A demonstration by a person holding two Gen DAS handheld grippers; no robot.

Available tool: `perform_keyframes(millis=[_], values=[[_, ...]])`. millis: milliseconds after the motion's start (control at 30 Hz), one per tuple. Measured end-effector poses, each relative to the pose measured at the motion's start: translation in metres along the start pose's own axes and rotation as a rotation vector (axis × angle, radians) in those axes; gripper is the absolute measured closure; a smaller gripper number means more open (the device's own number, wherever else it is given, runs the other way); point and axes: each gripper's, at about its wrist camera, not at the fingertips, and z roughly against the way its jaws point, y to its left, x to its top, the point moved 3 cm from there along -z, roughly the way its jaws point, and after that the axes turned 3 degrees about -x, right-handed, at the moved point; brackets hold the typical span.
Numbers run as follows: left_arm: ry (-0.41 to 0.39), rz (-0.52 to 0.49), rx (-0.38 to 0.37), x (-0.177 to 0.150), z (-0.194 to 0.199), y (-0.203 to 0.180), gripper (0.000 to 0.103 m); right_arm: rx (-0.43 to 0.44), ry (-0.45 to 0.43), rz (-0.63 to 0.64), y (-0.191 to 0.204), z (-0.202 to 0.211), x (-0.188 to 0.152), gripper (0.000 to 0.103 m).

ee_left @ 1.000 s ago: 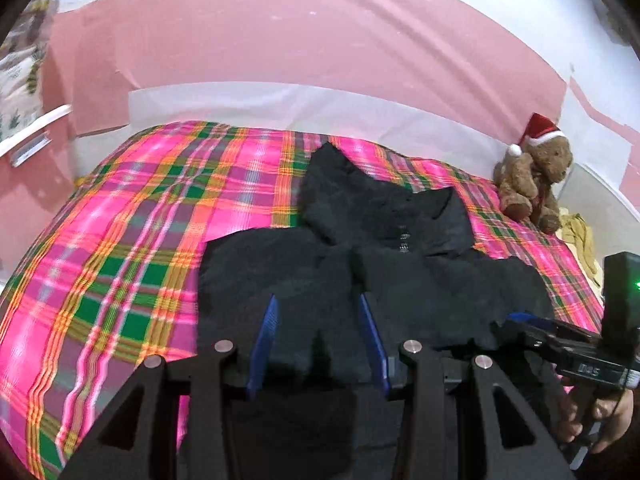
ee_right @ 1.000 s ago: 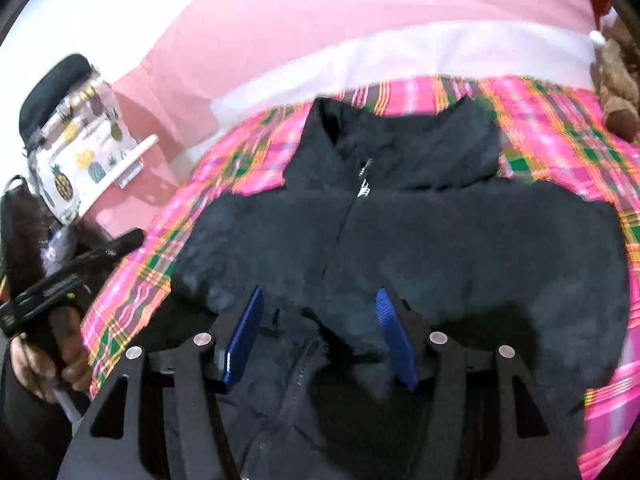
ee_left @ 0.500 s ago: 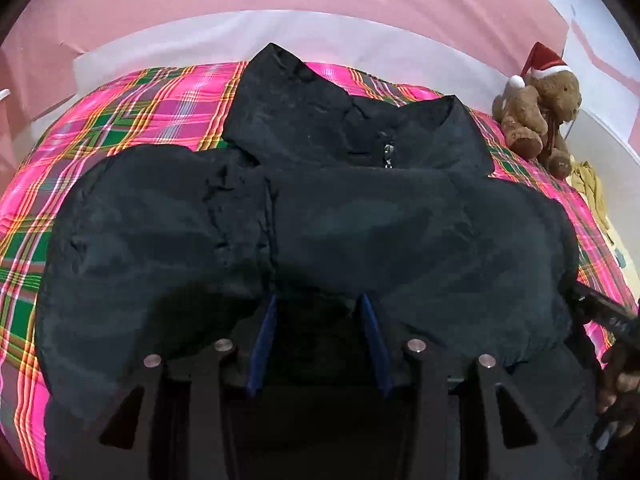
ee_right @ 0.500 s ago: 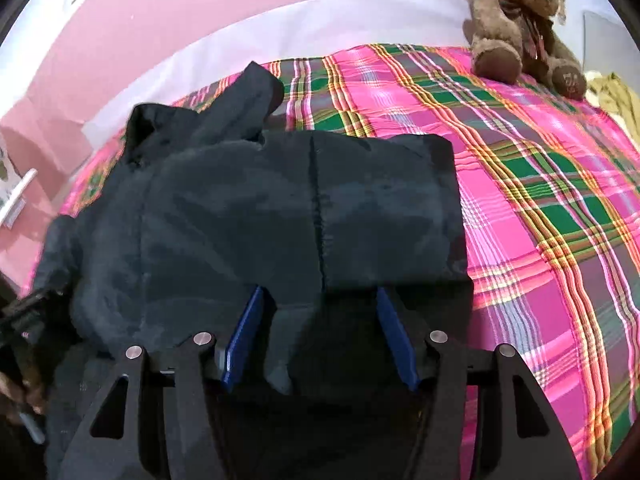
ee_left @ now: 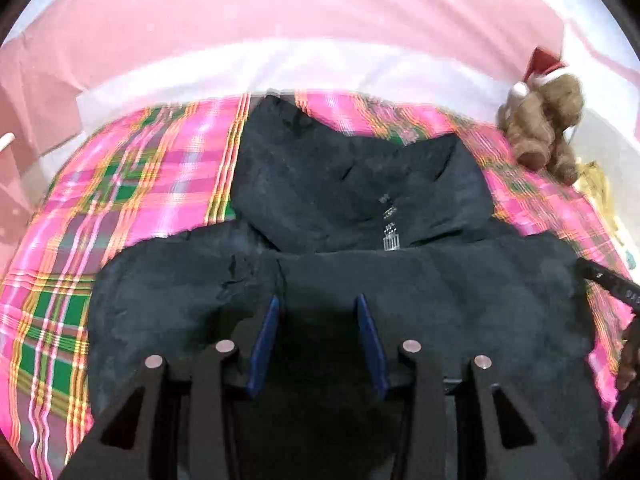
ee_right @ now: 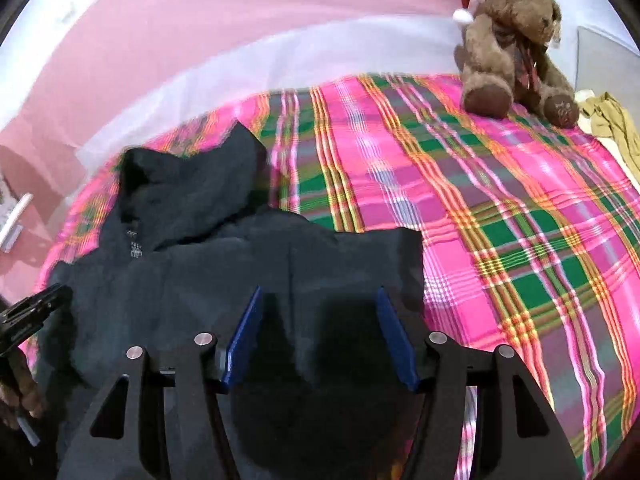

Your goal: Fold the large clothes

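Observation:
A black jacket [ee_left: 360,208] lies on a pink and green plaid bedspread [ee_left: 140,184], collar and zip toward the far wall. Its lower part is folded up over the chest. My left gripper [ee_left: 316,300] has bunched jacket fabric between its blue pads, and its jaws are closing. In the right wrist view the jacket [ee_right: 192,216] fills the left half of the bedspread [ee_right: 500,200]. My right gripper [ee_right: 320,292] is shut on the folded edge near the jacket's right side. Each gripper shows at the border of the other's view, held by a hand [ee_right: 20,396].
A brown teddy bear [ee_right: 512,48] in a red hat sits at the bed's far right corner, also in the left wrist view as the teddy bear [ee_left: 544,120]. A yellowish cloth [ee_right: 612,120] lies beside it. A pink wall [ee_left: 280,20] rises behind the bed.
Both grippers carried the jacket's lower edge forward and down over its chest. The right wrist view swung right, from the jacket's front onto bare bedspread and the bear.

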Motion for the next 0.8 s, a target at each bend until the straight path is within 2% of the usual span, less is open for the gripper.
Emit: perform_keyframes(millis=[67, 167, 333, 433, 533, 667, 733, 800], values=[[0.030, 0.002, 0.007, -0.005, -0.024, 0.005, 0.057, -0.020, 0.040, 0.032, 0.005, -0.023, 0.000, 0.044], [0.007, -0.004, 0.010, -0.013, -0.036, 0.006, 0.056, -0.037, 0.062, 0.051, 0.007, -0.044, -0.009, 0.044], [-0.007, 0.012, -0.007, -0.017, -0.039, 0.008, 0.056, -0.064, 0.048, 0.063, 0.008, -0.050, -0.017, 0.044], [-0.005, 0.008, 0.005, -0.014, -0.032, 0.006, 0.056, -0.068, 0.032, 0.034, 0.007, -0.035, -0.012, 0.044], [-0.004, 0.059, -0.036, -0.008, -0.004, 0.010, 0.059, -0.040, -0.020, -0.009, 0.004, 0.003, -0.008, 0.044], [-0.067, 0.032, -0.059, -0.015, 0.041, 0.009, 0.060, 0.006, -0.046, -0.008, 0.012, 0.046, -0.025, 0.044], [-0.068, 0.011, -0.051, -0.026, 0.047, 0.009, 0.060, 0.022, -0.024, 0.017, 0.022, 0.047, -0.038, 0.044], [-0.018, -0.008, -0.012, -0.036, 0.031, 0.011, 0.059, 0.020, 0.022, 0.046, 0.030, 0.031, -0.048, 0.044]])
